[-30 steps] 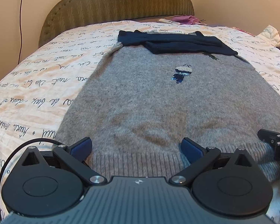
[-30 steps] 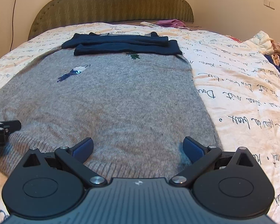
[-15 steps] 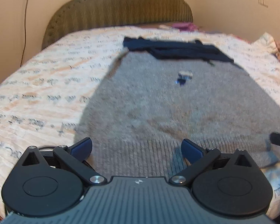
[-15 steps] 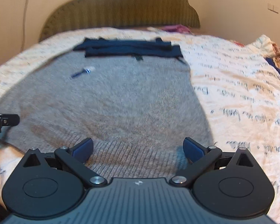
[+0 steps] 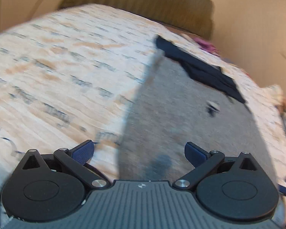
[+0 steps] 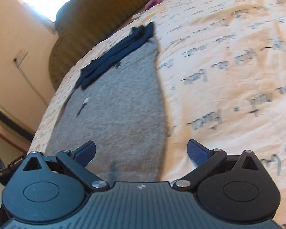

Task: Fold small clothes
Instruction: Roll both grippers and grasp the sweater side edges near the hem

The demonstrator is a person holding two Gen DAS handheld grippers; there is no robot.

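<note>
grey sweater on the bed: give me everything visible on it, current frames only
The grey sweater is a knit, wool-like piece lying spread flat on the script-printed bedspread. Its navy sleeves are folded across the top end. A small dark and white motif sits on the chest. Motion blur hides finer texture. The left gripper spans its left side edge near the hem, the right gripper its right side edge; both are open, and contact cannot be judged.

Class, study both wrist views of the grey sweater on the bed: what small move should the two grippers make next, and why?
Probably lower both onto the near hem corners and close. The left gripper and the right gripper are open and hold nothing; each straddles a side edge of the grey sweater, which lies flat, dark sleeves already folded across its top.
</note>
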